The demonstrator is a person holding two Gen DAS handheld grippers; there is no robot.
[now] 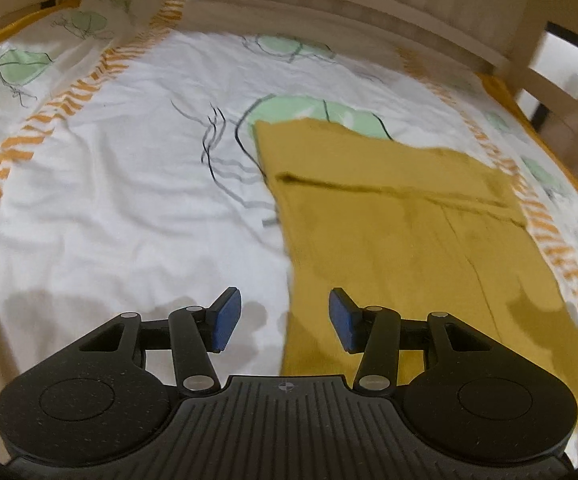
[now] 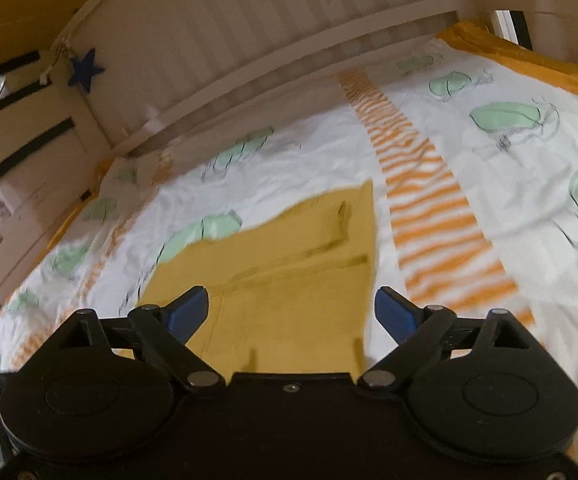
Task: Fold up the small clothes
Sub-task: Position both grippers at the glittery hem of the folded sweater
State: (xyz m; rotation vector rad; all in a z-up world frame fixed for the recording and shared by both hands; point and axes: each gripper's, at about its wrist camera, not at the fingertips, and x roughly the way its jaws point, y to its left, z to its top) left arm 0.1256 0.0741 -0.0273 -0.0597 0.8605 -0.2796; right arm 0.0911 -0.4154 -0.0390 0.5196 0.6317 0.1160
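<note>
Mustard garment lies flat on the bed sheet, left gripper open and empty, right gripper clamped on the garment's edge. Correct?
Not quite. The right gripper is open and holds nothing; the right wrist view shows its jaws wide apart above the mustard garment. The rest stands: the garment lies on the bed sheet and the left gripper is open and empty.

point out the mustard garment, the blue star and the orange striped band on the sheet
mustard garment [image 1: 401,240], left wrist view, middle of the cloth
blue star [image 2: 86,69], right wrist view, its centre, on the bed's end board
orange striped band [image 2: 429,200], right wrist view, midway along the stripes
</note>
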